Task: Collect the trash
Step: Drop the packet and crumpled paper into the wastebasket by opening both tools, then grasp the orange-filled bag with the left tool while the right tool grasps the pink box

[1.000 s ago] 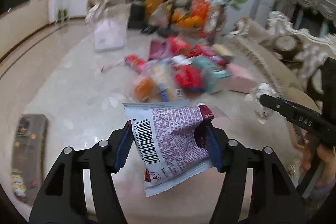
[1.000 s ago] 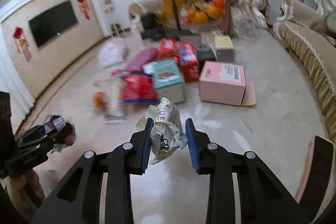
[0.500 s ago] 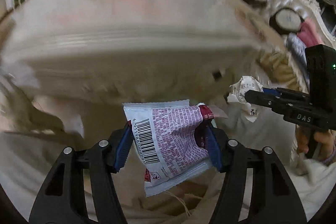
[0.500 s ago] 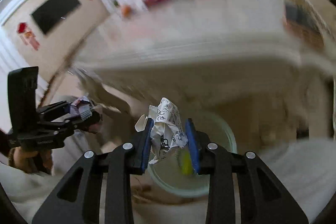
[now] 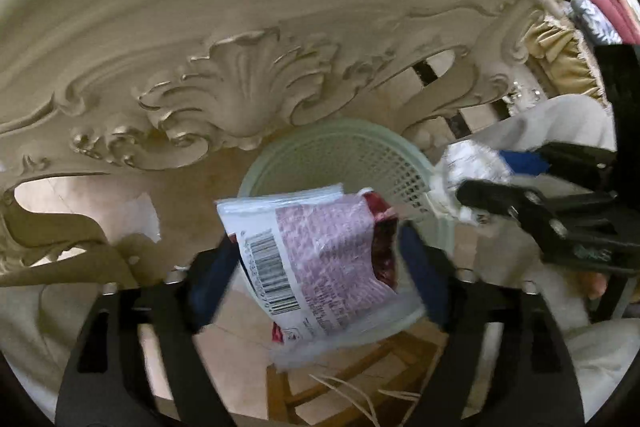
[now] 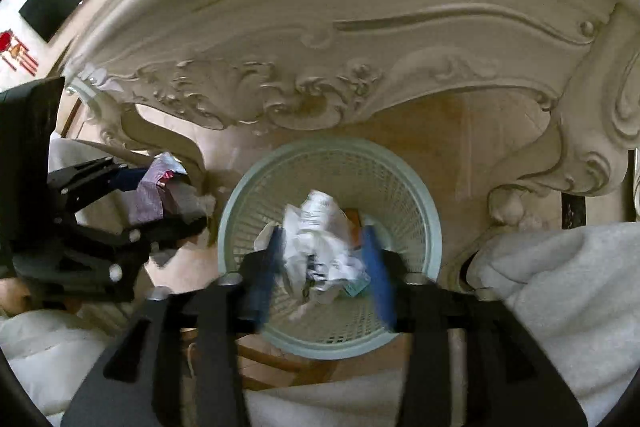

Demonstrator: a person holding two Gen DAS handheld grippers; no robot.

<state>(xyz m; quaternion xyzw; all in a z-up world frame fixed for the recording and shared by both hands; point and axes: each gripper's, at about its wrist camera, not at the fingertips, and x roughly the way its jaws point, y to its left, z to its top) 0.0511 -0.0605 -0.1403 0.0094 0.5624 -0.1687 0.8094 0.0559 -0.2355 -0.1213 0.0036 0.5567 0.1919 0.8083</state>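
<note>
A pale green mesh basket (image 5: 360,155) (image 6: 340,171) stands on the floor under a carved cream table. My left gripper (image 5: 316,247) hangs over the basket's near rim, its jaws opening. Between them sits a white and maroon snack wrapper (image 5: 320,267) with a barcode, a gap showing beside the right pad (image 5: 420,275). My right gripper (image 6: 323,239) points down into the basket, its jaws also opening. A crumpled printed paper (image 6: 320,251) sits loose between its blue pads (image 6: 378,267). Each gripper shows in the other's view, the left one (image 6: 160,195) and the right one (image 5: 472,183).
The carved table apron (image 5: 240,87) (image 6: 320,87) overhangs the basket's far side, with a curved leg (image 6: 580,155) on the right. The person's white clothing (image 6: 560,291) fills the near right. Some trash (image 6: 352,223) lies in the basket. A wooden frame (image 5: 360,367) lies below.
Both grippers dropped from over the cluttered tabletop to the basket beneath its edge. Both pairs of jaws have spread apart, and the wrapper and the crumpled paper are no longer pinched.
</note>
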